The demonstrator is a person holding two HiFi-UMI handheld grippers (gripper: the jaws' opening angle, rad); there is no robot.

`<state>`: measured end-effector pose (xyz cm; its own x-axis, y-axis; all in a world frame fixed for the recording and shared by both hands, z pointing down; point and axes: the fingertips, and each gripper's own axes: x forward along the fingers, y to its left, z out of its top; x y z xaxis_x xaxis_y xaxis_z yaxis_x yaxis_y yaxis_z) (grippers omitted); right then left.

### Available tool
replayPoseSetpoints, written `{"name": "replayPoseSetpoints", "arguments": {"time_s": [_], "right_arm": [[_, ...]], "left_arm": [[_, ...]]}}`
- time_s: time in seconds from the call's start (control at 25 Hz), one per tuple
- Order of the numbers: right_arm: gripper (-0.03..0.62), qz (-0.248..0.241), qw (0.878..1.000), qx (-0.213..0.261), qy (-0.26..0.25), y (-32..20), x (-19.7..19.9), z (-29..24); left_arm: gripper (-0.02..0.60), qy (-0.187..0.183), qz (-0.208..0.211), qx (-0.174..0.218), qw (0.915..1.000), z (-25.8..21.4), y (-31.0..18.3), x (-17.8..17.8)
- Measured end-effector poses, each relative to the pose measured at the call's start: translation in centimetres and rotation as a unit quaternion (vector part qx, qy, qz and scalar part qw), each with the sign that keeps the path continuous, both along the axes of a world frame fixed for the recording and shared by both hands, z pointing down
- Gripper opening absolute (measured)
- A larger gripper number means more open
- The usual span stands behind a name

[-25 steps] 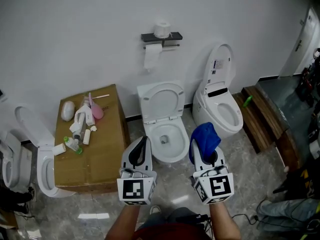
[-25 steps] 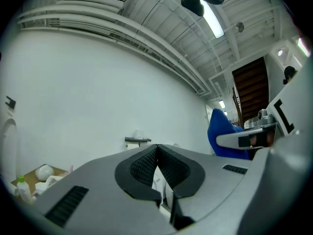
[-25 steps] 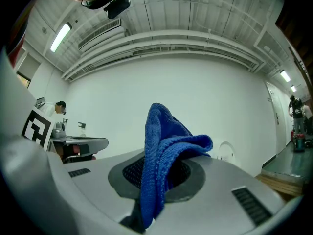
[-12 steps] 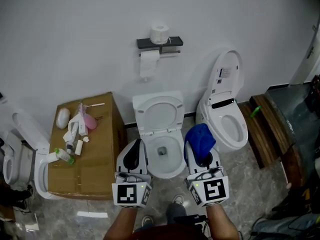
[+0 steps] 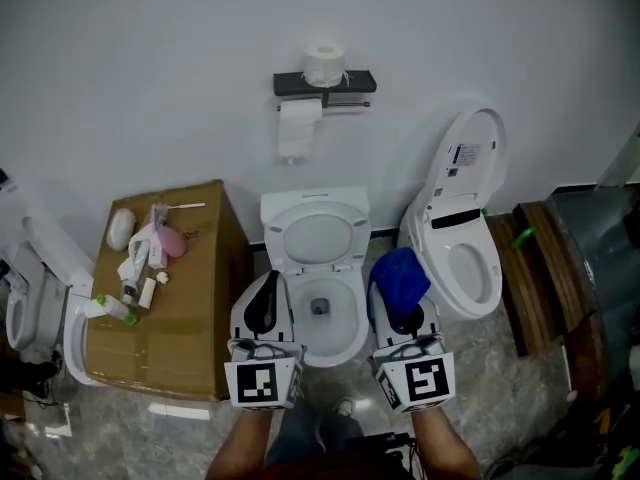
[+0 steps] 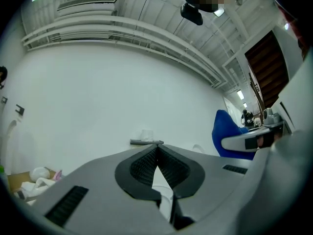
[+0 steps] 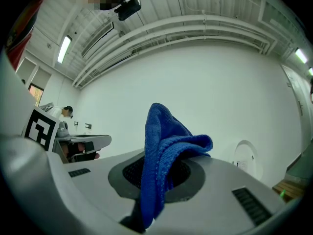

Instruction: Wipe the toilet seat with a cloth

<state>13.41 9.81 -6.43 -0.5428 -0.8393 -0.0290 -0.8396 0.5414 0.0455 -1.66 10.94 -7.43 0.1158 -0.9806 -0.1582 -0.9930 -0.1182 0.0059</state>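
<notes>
While the blue cloth [image 5: 398,276] is pinched in the right gripper [image 5: 402,306], most of it bunches loose above the jaws, just right of the middle toilet [image 5: 325,350] and not yet touching it. Only a fold seems clamped, so dragging it across the seat could tug it free and drop it into the bowl. If the loose bunch flops aside, the hard jaw tips rather than the fabric would meet the plastic and might scratch it.

The left gripper [image 5: 268,293] is pressed together on nothing, over the toilet's left edge, where a careless swing could knock the raised part [image 5: 318,236] at the back. That looks like the seat tipped up against the lid, though from above I cannot be sure. If so, a hard push could bring it down on the jaws.
</notes>
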Motion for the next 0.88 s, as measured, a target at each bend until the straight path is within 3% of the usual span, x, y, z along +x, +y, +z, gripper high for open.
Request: {"name": "replayPoseSetpoints", "arguments": {"time_s": [0.52,0.76,0.88], "right_arm": [[0.061,0.018,1.000,-0.020,0.006,-6.7,-3.4,6.9],[0.061,0.026,0.999,-0.042,0.016,-10.8,-4.5,16.6],[0.061,0.029,0.998,-0.060,0.022,-12.2,-4.9,22.2]], "left_arm": [[0.015,0.016,0.017,-0.007,0.9997,5.4,-6.3,-2.9],[0.015,0.010,0.008,-0.010,0.9999,13.3,-10.5,-4.8],[0.015,0.013,0.016,-0.033,0.9993,18.9,-11.8,-5.0]]}}
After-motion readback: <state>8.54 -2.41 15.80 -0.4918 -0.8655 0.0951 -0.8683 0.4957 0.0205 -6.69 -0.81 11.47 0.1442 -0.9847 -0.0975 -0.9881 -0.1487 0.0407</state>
